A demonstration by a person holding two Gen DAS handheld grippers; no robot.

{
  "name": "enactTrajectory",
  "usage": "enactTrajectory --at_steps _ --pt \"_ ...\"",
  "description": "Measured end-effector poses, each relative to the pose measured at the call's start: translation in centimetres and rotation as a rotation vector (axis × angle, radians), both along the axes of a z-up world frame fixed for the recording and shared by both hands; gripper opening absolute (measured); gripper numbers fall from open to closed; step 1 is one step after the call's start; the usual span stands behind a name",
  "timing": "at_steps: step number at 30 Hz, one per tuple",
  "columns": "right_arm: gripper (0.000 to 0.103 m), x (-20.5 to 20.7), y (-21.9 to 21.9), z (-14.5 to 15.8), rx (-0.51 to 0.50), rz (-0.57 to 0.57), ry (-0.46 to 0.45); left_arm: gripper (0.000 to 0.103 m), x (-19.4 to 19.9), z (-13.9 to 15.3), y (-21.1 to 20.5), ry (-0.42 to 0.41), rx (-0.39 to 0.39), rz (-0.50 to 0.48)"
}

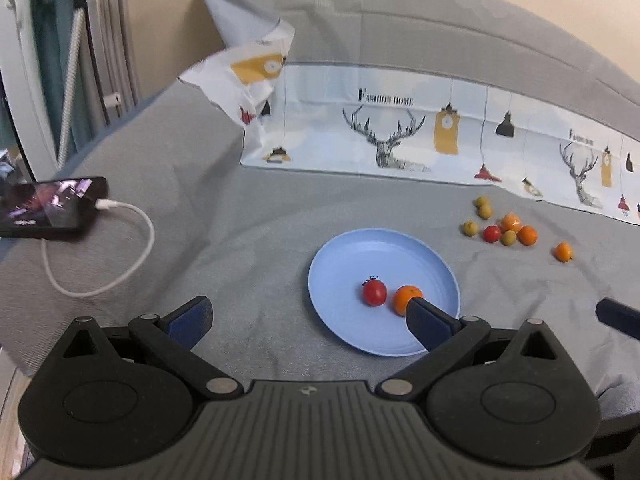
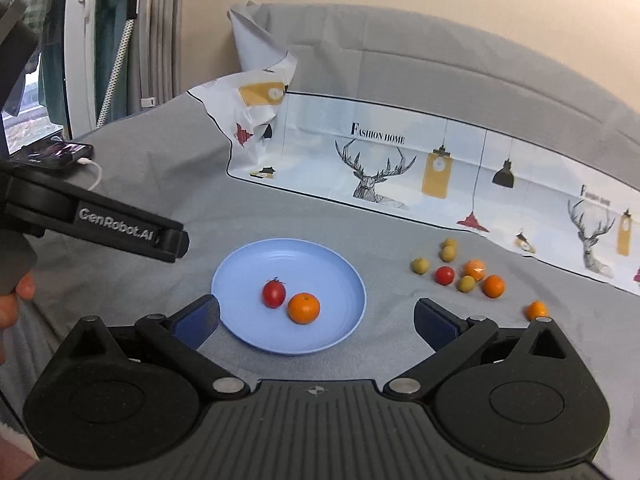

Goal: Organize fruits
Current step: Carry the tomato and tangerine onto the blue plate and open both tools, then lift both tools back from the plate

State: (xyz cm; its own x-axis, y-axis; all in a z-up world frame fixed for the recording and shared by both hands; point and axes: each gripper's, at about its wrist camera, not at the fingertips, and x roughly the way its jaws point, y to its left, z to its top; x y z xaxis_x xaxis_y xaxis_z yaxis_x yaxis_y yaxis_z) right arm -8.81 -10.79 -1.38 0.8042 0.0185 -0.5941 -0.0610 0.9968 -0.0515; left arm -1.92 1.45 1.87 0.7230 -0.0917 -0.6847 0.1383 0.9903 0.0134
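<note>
A light blue plate lies on the grey cloth and holds a red cherry tomato and a small orange. A loose group of several green, red and orange fruits lies to the plate's right, with one orange apart from it. My left gripper is open and empty, near the plate's left front. My right gripper is open and empty, above the plate's near edge.
A phone with a white cable lies at the far left. A printed sheet with deer and lamps lies behind the fruit. The left gripper's body crosses the left of the right wrist view.
</note>
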Motion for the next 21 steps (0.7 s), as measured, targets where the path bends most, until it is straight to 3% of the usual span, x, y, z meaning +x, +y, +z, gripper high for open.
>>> enactTrajectory --at_steps 11,21 --pt "0.103 -5.2 0.5 2.1 0.027 -0.034 -0.072 0.103 -5.8 3.1 0.6 -0.099 -0.021 -0.011" --pt "0.102 -7.5 1.4 3.6 0.015 -0.02 -0.128 0.103 -8.3 4.4 1.0 -0.152 -0.013 -0.02"
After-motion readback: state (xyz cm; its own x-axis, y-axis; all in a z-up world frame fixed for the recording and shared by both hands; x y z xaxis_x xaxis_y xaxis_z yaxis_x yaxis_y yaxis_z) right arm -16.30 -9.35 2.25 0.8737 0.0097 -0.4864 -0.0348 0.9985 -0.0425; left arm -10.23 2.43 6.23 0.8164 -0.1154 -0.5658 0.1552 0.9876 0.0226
